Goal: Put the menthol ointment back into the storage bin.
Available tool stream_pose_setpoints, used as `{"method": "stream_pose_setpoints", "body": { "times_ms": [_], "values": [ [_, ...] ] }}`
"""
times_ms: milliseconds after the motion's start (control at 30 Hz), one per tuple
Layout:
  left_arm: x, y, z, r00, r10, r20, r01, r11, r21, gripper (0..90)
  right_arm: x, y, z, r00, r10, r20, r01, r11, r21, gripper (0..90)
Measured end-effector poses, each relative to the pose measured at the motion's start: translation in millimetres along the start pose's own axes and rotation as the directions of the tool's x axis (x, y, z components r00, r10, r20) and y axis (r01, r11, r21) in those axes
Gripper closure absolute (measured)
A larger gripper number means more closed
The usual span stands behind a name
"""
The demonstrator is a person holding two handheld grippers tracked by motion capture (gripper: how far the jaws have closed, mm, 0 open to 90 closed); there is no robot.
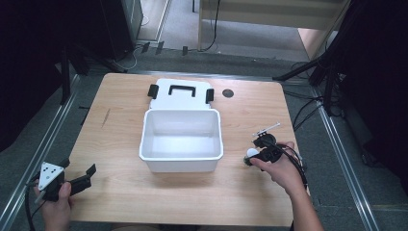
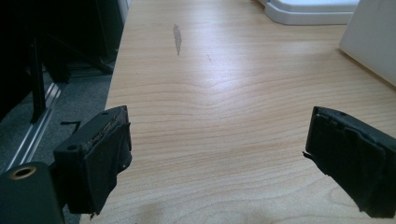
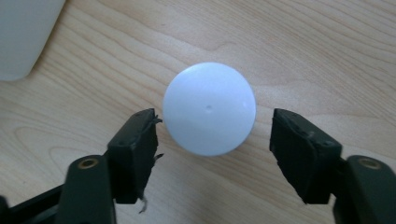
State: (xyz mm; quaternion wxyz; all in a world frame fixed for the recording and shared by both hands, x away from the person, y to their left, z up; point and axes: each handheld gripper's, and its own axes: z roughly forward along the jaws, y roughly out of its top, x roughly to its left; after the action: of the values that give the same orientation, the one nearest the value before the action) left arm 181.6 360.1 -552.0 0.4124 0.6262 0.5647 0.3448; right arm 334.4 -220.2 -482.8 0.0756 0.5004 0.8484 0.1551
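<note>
White ball [image 3: 208, 108] sits unmarked between the spread right tongs [image 3: 215, 149]

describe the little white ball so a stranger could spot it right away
Start at the open white box in the middle of the wooden table, then look just off its near right corner. The white ball sits there between the right gripper jaws: the one small round thing.

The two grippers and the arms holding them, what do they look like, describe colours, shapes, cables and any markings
Both grippers are black with two blocky jaws, padded on the inner faces with worn, fraying black material. The left gripper carries a grey three-cornered plate with small dark dots on top. The right gripper trails black cables past the wrist. Brass-coloured screw holes sit at the jaw bases. Both forearms are bare, with no sleeves in view.
</note>
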Motion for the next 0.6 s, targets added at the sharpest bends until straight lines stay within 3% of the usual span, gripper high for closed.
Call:
{"method": "stream_pose_setpoints", "body": {
  "times_ms": [33, 133, 167, 400, 600],
  "values": [
    [-0.2, 0.0, 0.2, 1.0, 0.0, 0.0, 0.0, 1.0, 0.0, 7.8, -1.3, 1.8, 2.8, 0.9999, 0.003, -0.01, -0.003, 1.0, 0.011, 40.7],
    [-0.2, 0.1, 0.2, 1.0, 0.001, 0.001, -0.001, 1.0, 0.003, 7.8, -1.1, 3.5, 5.9, 0.9998, -0.006, -0.02, 0.006, 1.0, 0.018, 41.9],
    [-0.3, 0.1, 0.2, 1.0, 0.001, 0.001, -0.001, 1.0, 0.003, 7.8, 0.4, 5.2, 8.7, 0.9997, -0.012, -0.022, 0.012, 1.0, 0.026, 50.0],
    [-0.4, 0.1, 0.1, 1.0, 0.002, 0.001, -0.002, 1.0, 0.004, 7.7, 5.2, 10.1, 6.0, 0.9988, -0.045, -0.016, 0.046, 0.998, 0.044, 51.4],
    [-0.5, 0.1, 0.4, 1.0, 0.002, -0.001, -0.002, 1.0, 0.004, 7.7, 9.6, 18.2, -10.4, 0.9978, -0.054, -0.039, 0.055, 0.998, 0.031, 51.5]
  ]
}}
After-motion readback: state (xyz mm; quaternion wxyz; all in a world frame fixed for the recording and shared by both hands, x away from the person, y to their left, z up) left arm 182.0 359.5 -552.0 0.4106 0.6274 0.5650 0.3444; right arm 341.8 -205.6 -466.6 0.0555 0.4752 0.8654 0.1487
